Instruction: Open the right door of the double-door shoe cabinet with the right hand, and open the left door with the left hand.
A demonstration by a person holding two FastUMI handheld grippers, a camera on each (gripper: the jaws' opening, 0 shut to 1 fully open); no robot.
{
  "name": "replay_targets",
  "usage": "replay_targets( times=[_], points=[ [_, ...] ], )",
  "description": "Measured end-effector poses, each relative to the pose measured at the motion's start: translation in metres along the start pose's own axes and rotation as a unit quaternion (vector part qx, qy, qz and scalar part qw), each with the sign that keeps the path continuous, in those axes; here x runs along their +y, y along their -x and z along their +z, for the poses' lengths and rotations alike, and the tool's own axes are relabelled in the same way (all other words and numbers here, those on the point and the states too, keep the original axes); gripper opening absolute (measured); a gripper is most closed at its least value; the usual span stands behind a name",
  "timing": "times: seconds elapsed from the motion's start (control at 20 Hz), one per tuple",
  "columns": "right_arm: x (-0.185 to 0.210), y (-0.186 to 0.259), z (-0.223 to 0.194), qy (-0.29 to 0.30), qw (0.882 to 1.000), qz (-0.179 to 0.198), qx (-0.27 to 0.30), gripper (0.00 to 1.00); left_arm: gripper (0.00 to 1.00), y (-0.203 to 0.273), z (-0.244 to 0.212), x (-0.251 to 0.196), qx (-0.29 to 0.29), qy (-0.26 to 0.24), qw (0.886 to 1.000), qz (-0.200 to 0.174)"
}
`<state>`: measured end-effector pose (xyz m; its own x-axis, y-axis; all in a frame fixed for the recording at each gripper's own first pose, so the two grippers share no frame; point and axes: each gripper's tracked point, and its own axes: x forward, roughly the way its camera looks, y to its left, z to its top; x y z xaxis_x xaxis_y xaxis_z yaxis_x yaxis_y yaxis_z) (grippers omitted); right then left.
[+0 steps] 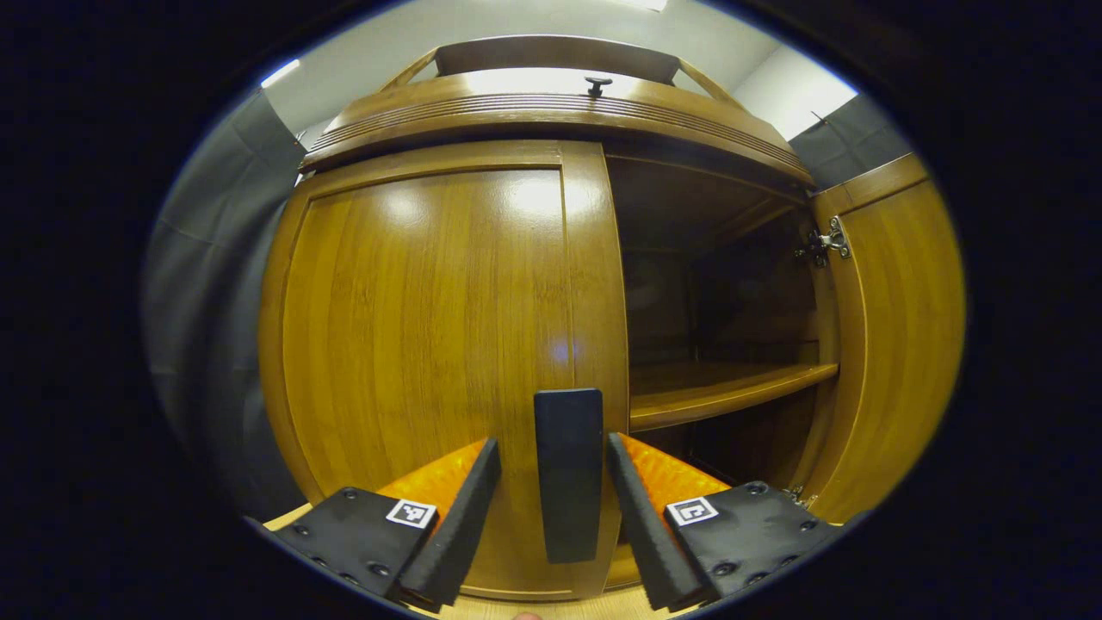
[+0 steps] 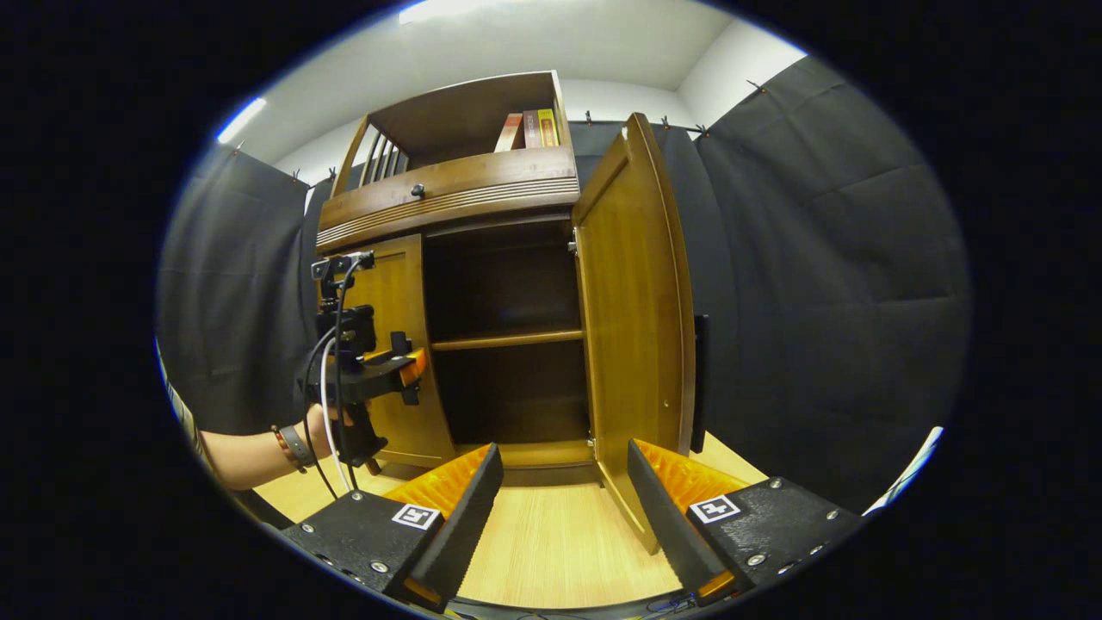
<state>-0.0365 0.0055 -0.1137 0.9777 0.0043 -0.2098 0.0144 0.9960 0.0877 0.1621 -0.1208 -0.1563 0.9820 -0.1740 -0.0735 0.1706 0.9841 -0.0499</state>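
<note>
With the right door (image 2: 633,327) standing open, the left gripper (image 1: 568,508), fingers spread, is straddling the left door's black handle (image 1: 568,474); it should close squarely before pulling, while the right gripper (image 2: 564,517) is idling with parted fingers.

Left gripper (image 1: 551,517): fingers apart, one on each side of the handle, neither pad seen pressing it.
Handle (image 1: 568,474): flat black upright bar on the left door's free edge, standing between the fingers.
Left door (image 1: 430,362): glossy brown wood, closed, flush with the cabinet front.
Right door (image 1: 895,344): swung wide open, inner face showing, metal hinge (image 1: 831,241) near its top.
Interior: dark, with one wooden shelf (image 1: 732,387) across the middle.
Cabinet top (image 1: 551,108): ribbed wooden band carrying a small black knob (image 1: 596,84).
Floor (image 1: 551,607): light wood strip below the door.
</note>
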Motion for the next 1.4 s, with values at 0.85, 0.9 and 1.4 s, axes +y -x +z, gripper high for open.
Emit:
replay_targets(
  times=[0.85,0.9,1.4],
  points=[
    [0.039,0.0,0.004,-0.006,0.998,0.068,0.012,0.9,0.31,0.072,0.002,0.005,0.087,-0.019,0.996,0.007],
    [0.041,-0.001,0.001,-0.002,0.997,0.073,0.017,0.9,0.3,0.084,0.006,0.01,0.091,-0.01,0.996,0.01],
    [0.069,-0.033,0.026,0.051,0.996,0.077,-0.002,0.9,0.29,0.199,0.025,0.094,0.068,-0.009,0.996,0.053]
  ],
)
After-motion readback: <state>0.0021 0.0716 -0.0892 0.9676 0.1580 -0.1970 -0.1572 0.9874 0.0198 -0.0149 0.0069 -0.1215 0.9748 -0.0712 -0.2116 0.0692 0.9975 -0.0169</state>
